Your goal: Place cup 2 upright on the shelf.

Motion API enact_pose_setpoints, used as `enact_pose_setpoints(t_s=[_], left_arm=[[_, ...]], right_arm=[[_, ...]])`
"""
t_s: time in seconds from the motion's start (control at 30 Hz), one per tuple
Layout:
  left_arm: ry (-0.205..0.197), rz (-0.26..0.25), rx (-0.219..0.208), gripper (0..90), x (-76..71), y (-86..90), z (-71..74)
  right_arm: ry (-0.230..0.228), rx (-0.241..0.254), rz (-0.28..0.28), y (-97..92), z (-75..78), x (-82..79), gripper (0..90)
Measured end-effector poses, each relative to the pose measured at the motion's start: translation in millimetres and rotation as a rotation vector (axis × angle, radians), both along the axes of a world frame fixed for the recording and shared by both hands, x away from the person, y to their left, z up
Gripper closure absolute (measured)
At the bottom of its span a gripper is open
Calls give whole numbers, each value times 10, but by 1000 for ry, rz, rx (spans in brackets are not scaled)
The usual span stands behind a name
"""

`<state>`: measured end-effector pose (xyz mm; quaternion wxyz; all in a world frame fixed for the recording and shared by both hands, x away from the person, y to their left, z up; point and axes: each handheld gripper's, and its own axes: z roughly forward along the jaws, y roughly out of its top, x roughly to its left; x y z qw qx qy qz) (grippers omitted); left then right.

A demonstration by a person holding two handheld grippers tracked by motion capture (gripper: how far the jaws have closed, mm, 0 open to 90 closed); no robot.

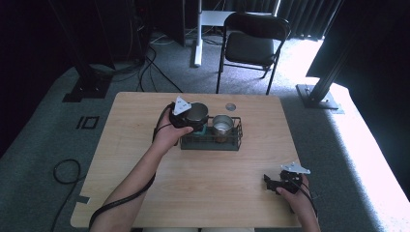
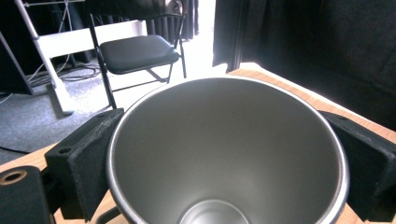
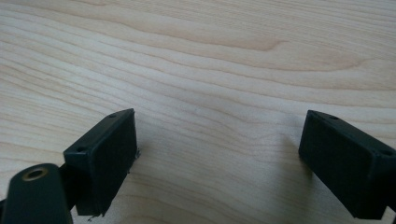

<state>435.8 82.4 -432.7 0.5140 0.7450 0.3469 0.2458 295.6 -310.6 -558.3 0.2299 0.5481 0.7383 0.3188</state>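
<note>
Steel, bare and polished, is what the left gripper (image 1: 192, 121) has clamped between its jaws: a metal cup (image 2: 226, 154) held across its rim, one black pad against each outer side, seen from above in the left gripper view. From the high view the cup (image 1: 196, 114) sits at the left end of a dark wire rack (image 1: 235, 143), and whether its base rests inside the rack or hangs just above it cannot be told. A second metal cup (image 1: 222, 124) stands in the rack just to the right of the held one.

Such a cup is probably light, rigid and hard to damage, but its smooth tapered wall looks slippery, so a squeeze across the widest part near the rim, as now, seems the soundest hold; lower down the taper might let it slide out. Tilting could knock it against its neighbour or the rack wires.

Well away from the rack, near the table's (image 1: 145, 121) front right corner, the right gripper (image 1: 271, 183) holds nothing, jaws spread wide over bare wood.
</note>
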Motion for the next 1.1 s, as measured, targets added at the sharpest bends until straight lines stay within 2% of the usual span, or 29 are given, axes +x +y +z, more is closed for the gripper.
enact_pose_setpoints(t_s=[0.1, 0.37, 0.47, 0.5, 0.57, 0.67, 0.73, 0.83, 1.1], left_arm=[[2, -3, -9, 69, 32, -20, -50], [10, -4, 11, 69, 97, -55, -158], [20, 1, 7, 69, 121, -48, -189], [27, 7, 21, 69, 143, -38, -231], [22, 10, 9, 69, 154, -40, -267], [15, 15, 17, 69, 164, -40, -272], [7, -3, 42, 68, 151, -57, -268], [19, -12, 60, 66, 141, -63, -248], [37, -23, 61, 64, 112, -11, -218]], right_arm=[[0, 0, 0, 0, 0, 0, 108], [0, 0, 0, 0, 1, 1, 108], [0, 0, 0, 0, 1, 1, 108], [0, 0, 0, 0, 1, 1, 108], [0, 0, 0, 0, 1, 1, 108], [0, 0, -1, 0, 1, 1, 108], [0, 0, 0, 0, 1, 1, 108], [0, 0, 0, 0, 1, 1, 108], [0, 0, 0, 0, 1, 1, 108]])
